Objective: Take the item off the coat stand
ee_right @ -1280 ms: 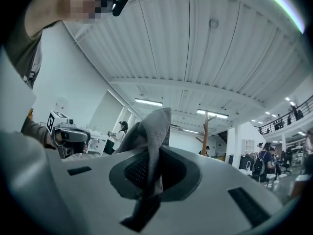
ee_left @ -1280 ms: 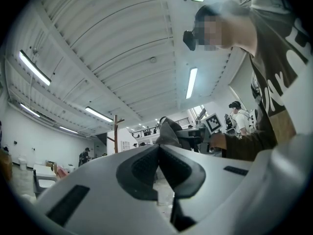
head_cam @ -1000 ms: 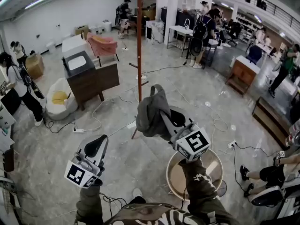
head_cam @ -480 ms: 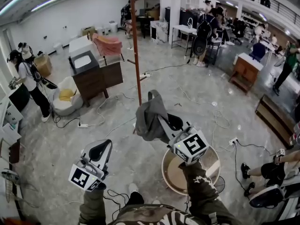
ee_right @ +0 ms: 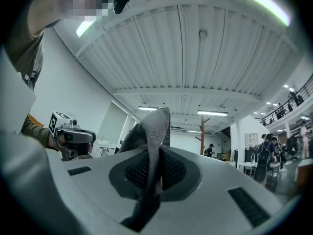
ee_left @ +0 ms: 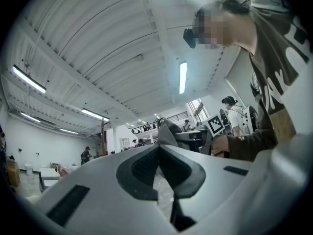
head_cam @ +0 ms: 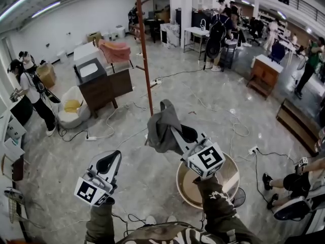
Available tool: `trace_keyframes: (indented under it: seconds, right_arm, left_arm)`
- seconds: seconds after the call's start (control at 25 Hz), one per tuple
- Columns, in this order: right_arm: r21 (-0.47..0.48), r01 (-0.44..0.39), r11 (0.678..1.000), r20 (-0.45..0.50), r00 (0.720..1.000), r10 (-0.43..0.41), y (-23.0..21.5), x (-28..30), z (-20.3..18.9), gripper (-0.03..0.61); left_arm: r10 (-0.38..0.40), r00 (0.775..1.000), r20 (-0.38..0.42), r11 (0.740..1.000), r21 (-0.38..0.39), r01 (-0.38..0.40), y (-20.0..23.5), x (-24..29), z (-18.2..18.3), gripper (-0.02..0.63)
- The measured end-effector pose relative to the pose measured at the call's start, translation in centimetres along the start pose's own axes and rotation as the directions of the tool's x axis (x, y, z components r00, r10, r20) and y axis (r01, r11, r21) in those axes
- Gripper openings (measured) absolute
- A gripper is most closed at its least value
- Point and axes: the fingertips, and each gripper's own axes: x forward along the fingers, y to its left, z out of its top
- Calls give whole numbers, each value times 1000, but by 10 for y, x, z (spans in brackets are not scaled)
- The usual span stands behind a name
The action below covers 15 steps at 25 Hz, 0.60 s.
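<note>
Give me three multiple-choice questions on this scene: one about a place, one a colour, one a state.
1. Where is the garment? A) on the floor B) in the right claw C) on the armchair
2. What colour is it? A) grey B) red C) yellow
3. How is the left claw? A) wide open B) gripping the garment C) shut, empty
Answers: 1 B, its cloth is pinched between that claw's pads, away from the coat stand. 2 A, grey in the head view. 3 C, its pads meet with nothing between.
</note>
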Motion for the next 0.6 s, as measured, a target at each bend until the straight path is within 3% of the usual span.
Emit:
trace_keyframes:
  seconds: [0.6]
  right_arm:
    - [-46, 18, 999, -21, 1000, -19, 31, 28, 3, 23]
  left_arm:
    - [-30, 999, 40, 1000, -7, 30, 34, -24, 2, 2]
